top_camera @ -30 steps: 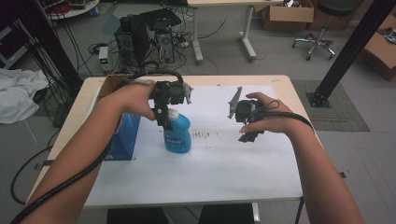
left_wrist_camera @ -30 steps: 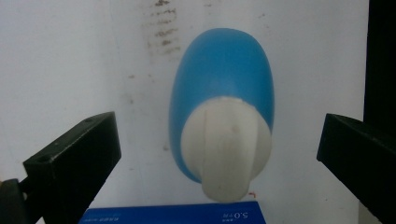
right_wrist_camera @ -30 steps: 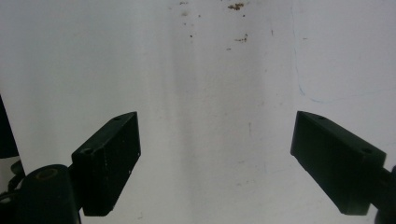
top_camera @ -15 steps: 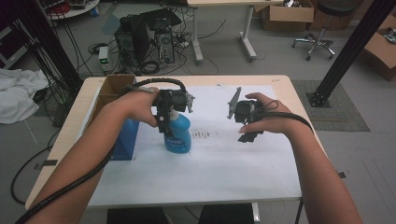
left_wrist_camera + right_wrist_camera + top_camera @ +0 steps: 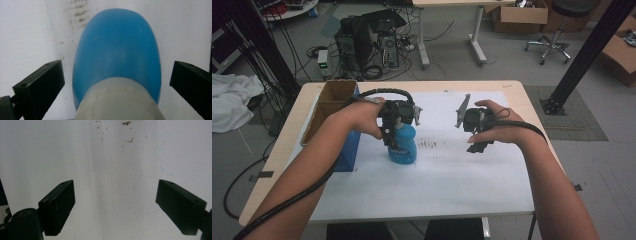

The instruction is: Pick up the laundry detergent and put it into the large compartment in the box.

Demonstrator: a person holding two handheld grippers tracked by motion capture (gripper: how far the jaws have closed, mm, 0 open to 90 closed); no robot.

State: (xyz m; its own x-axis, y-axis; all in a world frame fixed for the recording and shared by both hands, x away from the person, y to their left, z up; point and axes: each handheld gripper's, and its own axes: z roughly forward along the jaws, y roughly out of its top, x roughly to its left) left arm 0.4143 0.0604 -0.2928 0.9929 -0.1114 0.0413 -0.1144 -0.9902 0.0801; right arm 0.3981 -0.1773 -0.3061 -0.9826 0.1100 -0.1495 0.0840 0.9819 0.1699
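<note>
A blue plastic bottle with a white neck stands upright on the white sheet. My left gripper hovers directly over it, pointing down. In the left gripper view the bottle sits between the two black jaws, which are wide apart and touch neither side, so the left gripper is open. My right gripper is held to the right of the bottle, above the sheet. In its own view the right gripper is open, with bare white sheet between the jaws.
An open cardboard box stands at the table's left edge with a blue box against its near side. Dark specks mark the sheet between the grippers. The wooden table edge runs close to the right hand.
My left gripper has shifted slightly right and down, settling over the top of the blue bottle. The right gripper has stayed in place.
</note>
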